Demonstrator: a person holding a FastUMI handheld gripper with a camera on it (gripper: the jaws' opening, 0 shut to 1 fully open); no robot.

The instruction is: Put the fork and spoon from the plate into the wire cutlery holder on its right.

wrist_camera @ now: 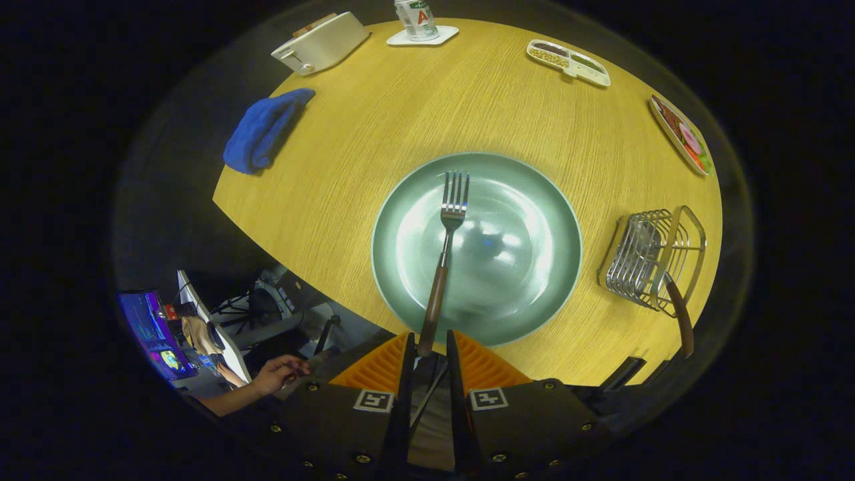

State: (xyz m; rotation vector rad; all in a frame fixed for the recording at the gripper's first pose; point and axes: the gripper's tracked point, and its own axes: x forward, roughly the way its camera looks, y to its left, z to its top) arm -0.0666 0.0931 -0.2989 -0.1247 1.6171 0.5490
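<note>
Orange ribbed fingers [387, 366] of the gripper [427, 351] stand close together, with a narrow gap between them, and they pinch the brown wooden handle of the fork [446, 254] at its near end. Both pads press on the handle, so the grip is closed on the fork. From there the fork runs straight ahead, its steel neck and tines held out over the middle of the green plate [548, 294]; whether the tines touch the plate or ride above it cannot be told.

That plate sits on the round wooden table [374, 133], just ahead of the fingers, and its glossy bowl carries bright reflections.

To the right of the plate, apart from its rim, stands the wire cutlery holder [651, 257]. A utensil with a brown handle [681, 321] already leans in it, handle sticking out toward the near side; its head is hidden among the wires, so it cannot be said for sure that it is the spoon.

Farther out, a blue cloth [264, 130] lies bunched near the table's left edge. Beyond it sits a white toaster [320, 41], then a can on a white coaster [417, 20], a divided snack tray [569, 62], and a dish of food [681, 133] at the far right.

Off the table to the left, a person's hand [277, 373] shows beside a lit screen [150, 331].
</note>
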